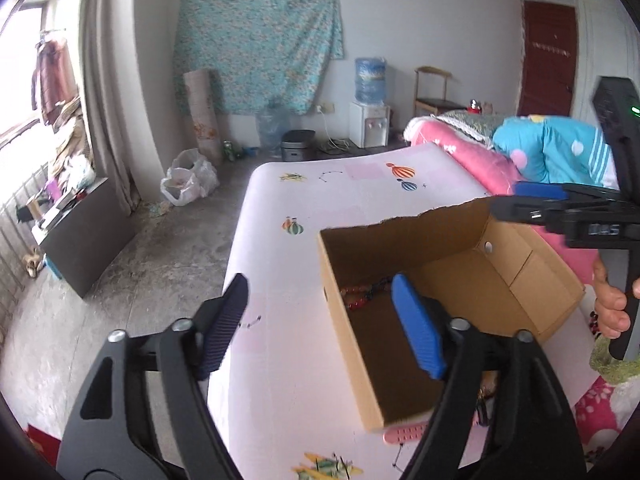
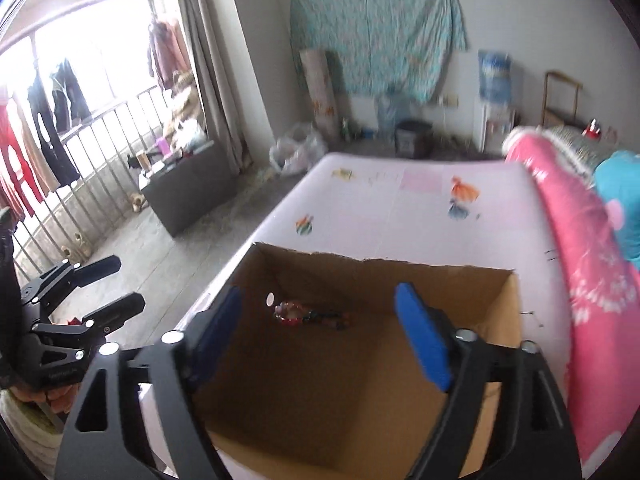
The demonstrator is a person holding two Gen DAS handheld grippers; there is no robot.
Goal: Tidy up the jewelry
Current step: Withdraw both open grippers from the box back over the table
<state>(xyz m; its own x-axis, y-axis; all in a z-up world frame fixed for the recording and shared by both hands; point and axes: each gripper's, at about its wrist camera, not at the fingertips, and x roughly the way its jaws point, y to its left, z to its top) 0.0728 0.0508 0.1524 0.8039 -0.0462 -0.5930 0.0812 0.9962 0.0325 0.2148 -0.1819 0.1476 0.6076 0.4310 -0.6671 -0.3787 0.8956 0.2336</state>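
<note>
Red and dark beads (image 2: 310, 316) lie strung left to right along the far floor of the cardboard box (image 2: 440, 288) on the pink table (image 2: 380, 216). Left gripper (image 1: 320, 320) and right gripper (image 2: 320, 332) both gape wide, holding nothing.

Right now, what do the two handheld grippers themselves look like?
Both match: black angular linkage arms with silver pivot bolts, each ending in two ribbed blue fingers. The left gripper and right gripper show this in their own cameras. In the left wrist view, the right gripper's black body shows white lettering and a green light; a bare hand holds its handle.
</note>
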